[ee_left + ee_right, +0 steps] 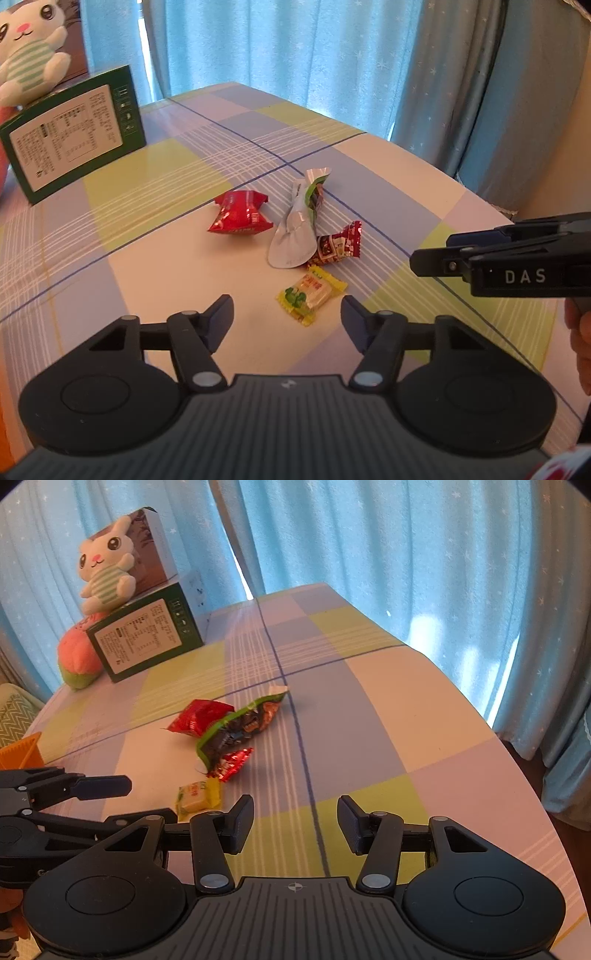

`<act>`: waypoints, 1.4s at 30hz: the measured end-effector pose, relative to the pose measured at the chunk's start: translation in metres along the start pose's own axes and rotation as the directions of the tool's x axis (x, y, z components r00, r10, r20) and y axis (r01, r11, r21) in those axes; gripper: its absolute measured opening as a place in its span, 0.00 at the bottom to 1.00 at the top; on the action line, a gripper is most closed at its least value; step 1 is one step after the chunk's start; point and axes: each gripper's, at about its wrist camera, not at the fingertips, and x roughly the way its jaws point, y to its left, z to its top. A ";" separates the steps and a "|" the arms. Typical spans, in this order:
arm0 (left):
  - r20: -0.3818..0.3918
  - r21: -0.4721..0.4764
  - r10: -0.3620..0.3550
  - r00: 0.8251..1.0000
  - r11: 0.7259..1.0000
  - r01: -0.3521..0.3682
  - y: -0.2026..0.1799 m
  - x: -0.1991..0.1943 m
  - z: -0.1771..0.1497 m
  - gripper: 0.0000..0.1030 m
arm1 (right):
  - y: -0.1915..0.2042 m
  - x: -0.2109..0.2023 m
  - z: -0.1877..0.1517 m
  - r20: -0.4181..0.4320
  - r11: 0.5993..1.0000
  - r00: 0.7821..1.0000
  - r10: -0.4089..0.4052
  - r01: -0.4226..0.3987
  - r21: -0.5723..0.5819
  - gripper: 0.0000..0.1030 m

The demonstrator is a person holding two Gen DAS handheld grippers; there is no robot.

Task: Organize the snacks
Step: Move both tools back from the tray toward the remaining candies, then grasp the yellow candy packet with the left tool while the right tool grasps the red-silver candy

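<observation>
Both claws, left claw and "DAS"-marked right claw, gape empty above snacks.

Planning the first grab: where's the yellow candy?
The yellow candy lies on the table, nearest the open left gripper, just before the dark red candy.

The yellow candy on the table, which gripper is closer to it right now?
Left. The left gripper sits open right in front of the yellow candy, nearly straddling it. The right gripper is open too, off to the candy's right.
</observation>
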 end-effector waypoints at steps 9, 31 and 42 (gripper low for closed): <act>-0.014 0.077 -0.040 0.999 0.996 0.041 -0.010 0.026 0.004 0.30 | -0.006 0.004 0.001 0.003 1.000 1.000 -0.026 0.026 -0.011 0.50; -0.040 -0.146 0.165 0.986 0.975 -0.169 0.030 -0.024 -0.042 0.34 | 0.062 0.064 0.008 0.033 0.914 0.997 0.064 -0.046 -0.403 0.38; -0.014 -0.125 0.144 0.989 0.982 -0.145 0.030 -0.021 -0.039 0.44 | 0.053 0.056 0.003 -0.025 0.949 0.997 0.071 -0.075 -0.307 0.32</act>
